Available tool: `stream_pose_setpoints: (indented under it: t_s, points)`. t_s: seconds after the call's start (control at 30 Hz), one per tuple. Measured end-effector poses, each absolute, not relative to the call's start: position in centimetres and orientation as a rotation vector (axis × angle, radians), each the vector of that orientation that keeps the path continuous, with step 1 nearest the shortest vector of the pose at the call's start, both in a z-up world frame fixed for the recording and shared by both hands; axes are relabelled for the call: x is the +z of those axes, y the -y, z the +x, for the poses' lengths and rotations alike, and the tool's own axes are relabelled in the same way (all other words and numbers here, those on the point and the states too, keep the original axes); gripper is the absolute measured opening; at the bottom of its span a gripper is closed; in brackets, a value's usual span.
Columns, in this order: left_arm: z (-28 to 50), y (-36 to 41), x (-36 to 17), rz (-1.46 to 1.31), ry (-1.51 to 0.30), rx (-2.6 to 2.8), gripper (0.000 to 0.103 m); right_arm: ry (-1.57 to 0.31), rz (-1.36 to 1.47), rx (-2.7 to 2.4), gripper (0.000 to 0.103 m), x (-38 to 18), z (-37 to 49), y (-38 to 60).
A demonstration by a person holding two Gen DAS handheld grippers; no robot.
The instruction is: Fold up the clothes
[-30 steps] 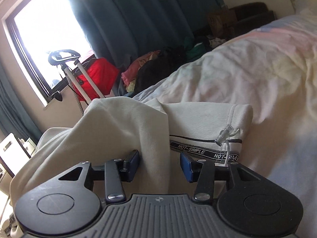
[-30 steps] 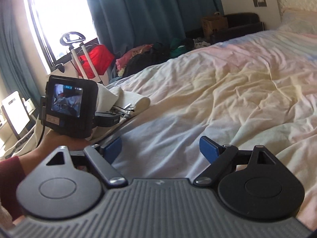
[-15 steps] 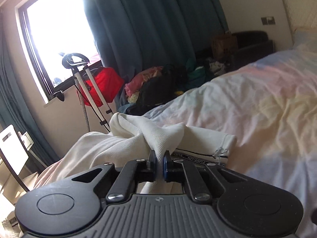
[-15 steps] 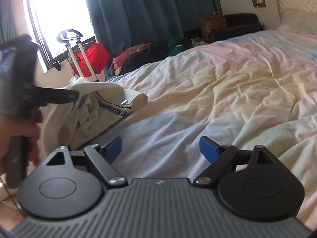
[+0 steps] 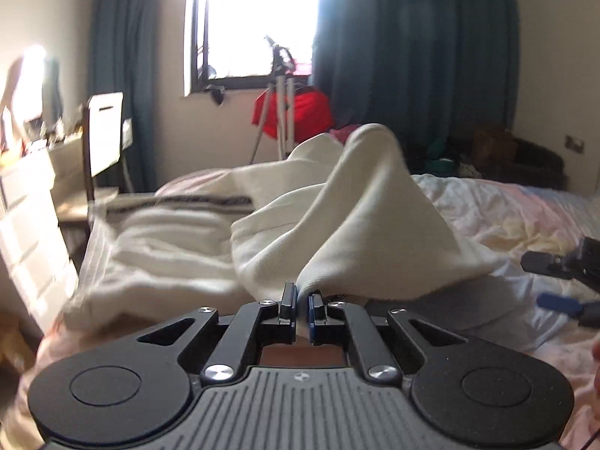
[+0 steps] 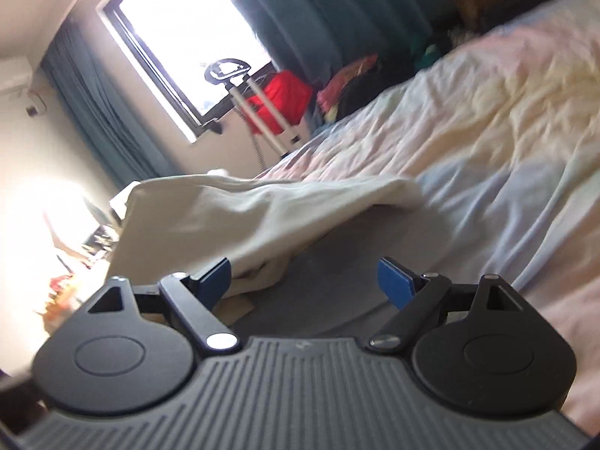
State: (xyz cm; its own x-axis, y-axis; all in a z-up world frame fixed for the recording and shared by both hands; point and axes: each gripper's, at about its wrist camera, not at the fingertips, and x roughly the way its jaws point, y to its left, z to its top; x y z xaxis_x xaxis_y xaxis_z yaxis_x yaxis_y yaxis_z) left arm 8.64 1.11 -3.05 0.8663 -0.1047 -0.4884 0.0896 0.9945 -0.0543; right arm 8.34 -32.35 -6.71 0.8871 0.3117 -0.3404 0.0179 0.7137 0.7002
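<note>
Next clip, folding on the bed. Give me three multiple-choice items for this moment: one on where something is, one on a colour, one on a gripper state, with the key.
1. Where does the cream garment lie?
A. on the bed
B. on the chair
C. on the floor

2. What colour is the bag under the window?
A. yellow
B. red
C. white

3. How does the left gripper stand?
A. wide open, empty
B. shut on nothing
C. shut on the cream garment

Key:
1 A, the garment spreads over the bed, with one fold pulled up from it.
2 B, the bag by the teal curtain is bright red in both views.
3 C, a pinch of cloth sits between the closed fingers, while the right gripper is open with nothing clamped.
</note>
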Motion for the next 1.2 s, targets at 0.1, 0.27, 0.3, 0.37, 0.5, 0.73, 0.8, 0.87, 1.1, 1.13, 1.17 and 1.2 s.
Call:
stream_pose_setpoints:
  t_s: [0.1, 0.27, 0.3, 0.37, 0.5, 0.73, 0.8, 0.87, 1.1, 1.13, 1.17, 1.2]
  points:
    - [8.4, -2.9, -2.8, -0.139, -0.528, -0.080, 0.005, -0.503, 0.938, 0.251, 0.088, -8.2, 8.0, 32.3]
    - [8.0, -3.6, -3.0, -0.196, -0.522, -0.089, 0.005, -0.527, 1.081, 0.264, 0.088, -9.6, 8.0, 32.3]
    - [8.0, -3.7, -3.3, -0.212, -0.525, -0.092, 0.005, -0.537, 1.114, 0.256, 0.089, -10.0, 8.4, 32.3]
    - [8.4, -4.2, -3.8, -0.243, -0.537, -0.094, 0.005, -0.557, 1.181, 0.241, 0.089, -10.9, 9.6, 32.4]
    - [9.9, -5.7, -4.4, -0.324, -0.575, -0.106, 0.005, -0.541, 1.230, 0.165, 0.088, -11.9, 13.1, 32.3]
    - [11.2, -7.0, -5.3, -0.382, -0.541, -0.159, 0.005, -0.553, 1.099, -0.034, 0.046, -12.4, 20.6, 31.3]
    - [11.7, -6.7, -5.5, -0.376, -0.524, -0.201, 0.005, -0.536, 1.071, -0.084, 0.010, -11.7, 21.8, 31.2]
    - [12.3, -6.1, -5.7, -0.353, -0.512, -0.238, 0.005, -0.502, 1.005, -0.126, 0.007, -10.2, 22.2, 31.4]
    - [12.9, -3.7, -6.9, -0.322, -0.536, -0.427, 0.020, -0.394, 0.882, -0.241, 0.006, -6.7, 19.8, 38.4]
    - [12.7, -3.0, -7.0, -0.302, -0.544, -0.468, 0.023, -0.381, 0.871, -0.262, 0.006, -6.4, 18.9, 39.7]
    - [12.3, -2.3, -7.2, -0.281, -0.549, -0.504, 0.028, -0.367, 0.875, -0.288, 0.006, -6.3, 17.8, 41.3]
    - [11.9, -1.5, -7.3, -0.259, -0.553, -0.540, 0.031, -0.349, 0.889, -0.317, 0.006, -6.3, 16.5, 43.0]
